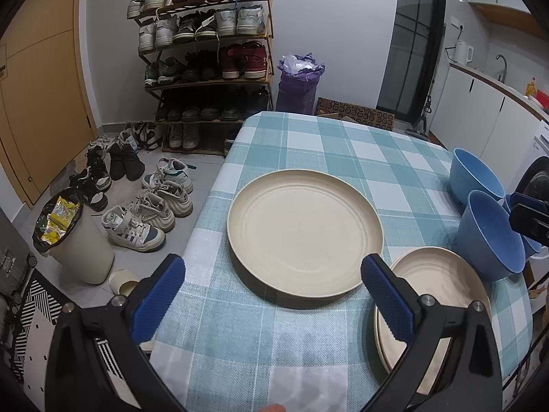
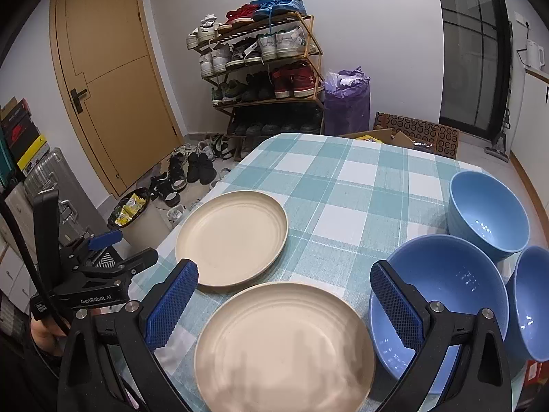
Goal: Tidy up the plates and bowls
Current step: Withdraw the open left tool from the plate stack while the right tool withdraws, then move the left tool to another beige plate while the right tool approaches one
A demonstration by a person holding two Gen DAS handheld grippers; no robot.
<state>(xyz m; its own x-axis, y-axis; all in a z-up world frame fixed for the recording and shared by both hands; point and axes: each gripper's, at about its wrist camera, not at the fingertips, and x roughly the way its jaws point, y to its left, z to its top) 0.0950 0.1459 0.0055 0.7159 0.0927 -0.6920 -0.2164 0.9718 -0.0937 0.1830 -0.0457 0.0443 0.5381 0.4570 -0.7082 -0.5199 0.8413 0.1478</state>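
Both the left gripper [image 1: 272,283] and right gripper [image 2: 284,292] have jaws wide apart, holding nothing. A lone cream plate [image 1: 304,231] sits on the worktop [image 1: 308,144]. Right of it lie stacked plates [image 1: 442,274], then three blue bowls [image 2: 442,288].

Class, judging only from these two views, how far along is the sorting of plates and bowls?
Partly done: the near plates are already stacked, edges showing. In hand: nothing; the left claw and right claw are open and empty. Left: the single plate lies apart, and three blue bowls stand separately, not nested.
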